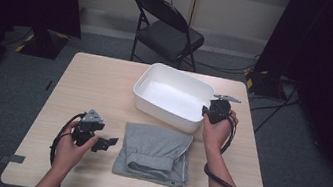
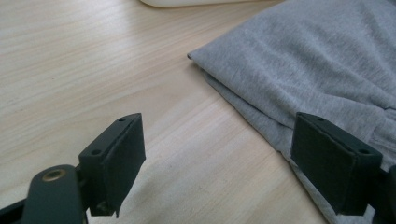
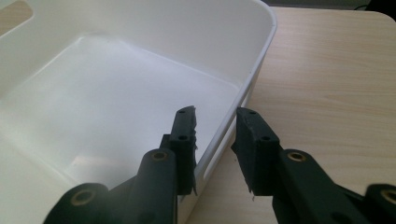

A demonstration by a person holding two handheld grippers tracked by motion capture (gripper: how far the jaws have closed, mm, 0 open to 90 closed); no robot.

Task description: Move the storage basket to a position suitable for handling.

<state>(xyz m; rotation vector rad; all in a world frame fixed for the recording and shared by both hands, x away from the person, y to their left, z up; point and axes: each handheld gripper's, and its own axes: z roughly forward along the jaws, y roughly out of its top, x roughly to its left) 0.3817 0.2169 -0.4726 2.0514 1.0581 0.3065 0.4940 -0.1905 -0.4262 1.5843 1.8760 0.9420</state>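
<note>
Grey and folded into a soft rectangle, the jersey-knit garment (image 1: 155, 153) lies on our pale wooden table (image 1: 99, 88) just in front of the white rectangular plastic tub (image 1: 148, 84), between our two hands. Our left gripper (image 1: 108, 144) hovers low beside the garment's left edge, its jaws spread wide and released, one pad over bare wood and the other at the fabric's folded edge (image 2: 243, 100). Our right gripper (image 3: 215, 140) straddles the tub's right-hand rim, one jaw inside the wall and one outside, a small gap showing on each side so it is not yet clenched on it
</note>
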